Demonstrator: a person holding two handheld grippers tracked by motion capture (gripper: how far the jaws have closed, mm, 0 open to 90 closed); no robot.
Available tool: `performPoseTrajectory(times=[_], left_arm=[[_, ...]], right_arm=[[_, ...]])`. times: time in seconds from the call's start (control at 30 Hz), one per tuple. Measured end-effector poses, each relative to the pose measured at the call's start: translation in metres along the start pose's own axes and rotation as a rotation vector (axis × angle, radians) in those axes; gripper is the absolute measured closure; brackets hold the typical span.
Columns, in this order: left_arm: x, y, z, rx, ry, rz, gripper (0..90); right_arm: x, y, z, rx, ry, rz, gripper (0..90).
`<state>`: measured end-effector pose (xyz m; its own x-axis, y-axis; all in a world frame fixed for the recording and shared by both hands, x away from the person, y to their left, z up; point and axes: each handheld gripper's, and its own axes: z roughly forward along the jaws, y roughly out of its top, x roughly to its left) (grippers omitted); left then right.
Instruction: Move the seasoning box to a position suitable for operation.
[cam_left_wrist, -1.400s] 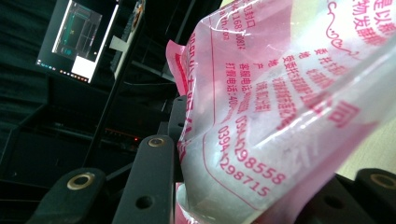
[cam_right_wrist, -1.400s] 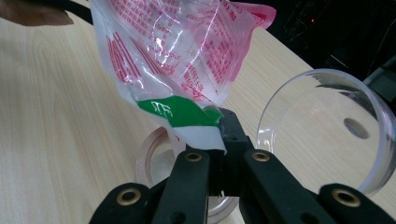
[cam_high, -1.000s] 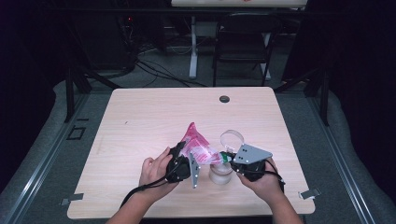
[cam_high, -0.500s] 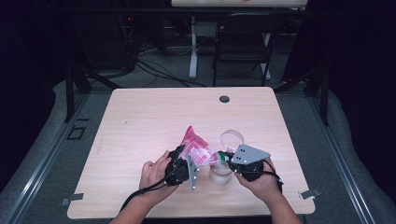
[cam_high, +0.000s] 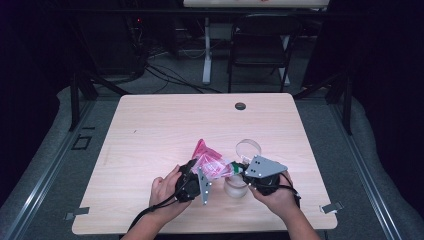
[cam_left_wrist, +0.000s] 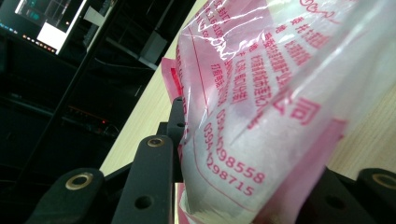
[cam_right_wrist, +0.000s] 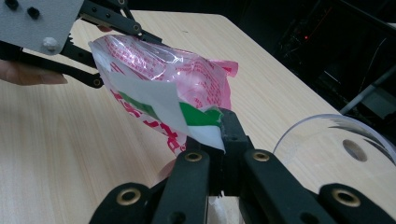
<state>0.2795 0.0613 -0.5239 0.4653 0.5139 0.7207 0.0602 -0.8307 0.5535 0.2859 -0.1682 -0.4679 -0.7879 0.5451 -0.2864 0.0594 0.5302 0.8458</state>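
Note:
A pink plastic bag (cam_high: 209, 159) printed with red text is held up between both grippers near the table's front edge. My left gripper (cam_high: 198, 173) is shut on its lower left part; in the left gripper view the bag (cam_left_wrist: 261, 116) bulges between the black jaws. My right gripper (cam_high: 238, 169) is shut on the bag's other end, pinching a white and green corner (cam_right_wrist: 198, 116) at its tips (cam_right_wrist: 223, 122). A clear plastic cup (cam_high: 235, 186) stands on the table just below the two grippers.
A clear round lid (cam_high: 248, 148) lies just behind the right gripper, and its rim (cam_right_wrist: 327, 122) shows close on the right. A dark grommet (cam_high: 240, 106) sits near the wooden table's (cam_high: 150, 135) far edge. Chairs and cables lie beyond.
The bag's upper end has sunk slightly toward the table as the left hand shifted a little. The right hand has stayed put.

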Motion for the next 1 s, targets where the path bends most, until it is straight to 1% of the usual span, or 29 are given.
performPoseTrajectory(times=[0.07,0.1,0.17,0.23,0.27,0.3,0.33,0.47,0.5,0.63,0.77,0.8,0.87,0.97,1.0], left_arm=[[-0.002,-0.001,0.0,0.0,-0.006,-0.011,70.5],[-0.001,-0.001,0.0,0.001,-0.006,0.0,70.3],[-0.003,-0.002,0.001,0.0,-0.016,-0.009,69.9],[-0.004,-0.002,0.0,0.009,-0.028,-0.006,69.3],[-0.004,-0.002,0.001,-0.001,-0.031,-0.014,69.1],[-0.004,-0.003,0.001,0.0,-0.036,-0.012,68.8],[-0.005,-0.003,0.001,-0.003,-0.042,-0.023,68.6],[-0.006,-0.005,0.001,0.004,-0.062,-0.031,68.2],[-0.007,-0.006,0.001,0.008,-0.072,-0.044,68.2],[-0.008,-0.007,0.002,0.009,-0.083,-0.046,68.2],[-0.008,-0.008,0.003,0.013,-0.105,-0.068,68.3],[-0.008,-0.008,0.003,0.022,-0.115,-0.065,68.2],[-0.01,-0.009,0.004,0.014,-0.112,-0.066,68.2],[-0.01,-0.01,0.005,0.027,-0.128,-0.093,68.2],[-0.01,-0.011,0.005,0.032,-0.139,-0.105,68.2]], right_arm=[[0.001,0.001,0.0,-0.001,0.001,-0.003,90.0],[0.001,0.001,0.0,0.0,0.0,-0.005,90.0],[0.002,0.002,-0.001,-0.002,0.0,-0.009,90.0],[0.003,0.002,-0.001,-0.002,0.0,-0.013,90.0],[0.003,0.003,-0.002,-0.005,0.002,-0.013,90.0],[0.003,0.003,-0.002,-0.006,0.0,-0.017,90.0],[0.004,0.004,-0.003,-0.003,0.001,-0.023,90.0],[0.006,0.005,-0.003,-0.008,0.004,-0.028,90.0],[0.006,0.005,-0.002,-0.009,0.005,-0.03,90.0],[0.008,0.007,-0.002,-0.008,0.011,-0.039,90.0],[0.01,0.007,-0.002,-0.006,0.017,-0.043,90.0],[0.01,0.006,-0.002,-0.005,0.018,-0.047,90.0],[0.01,0.007,-0.001,-0.004,0.02,-0.051,90.0],[0.01,0.006,0.0,0.0,0.024,-0.051,90.0],[0.01,0.006,0.001,0.002,0.026,-0.051,90.0]])
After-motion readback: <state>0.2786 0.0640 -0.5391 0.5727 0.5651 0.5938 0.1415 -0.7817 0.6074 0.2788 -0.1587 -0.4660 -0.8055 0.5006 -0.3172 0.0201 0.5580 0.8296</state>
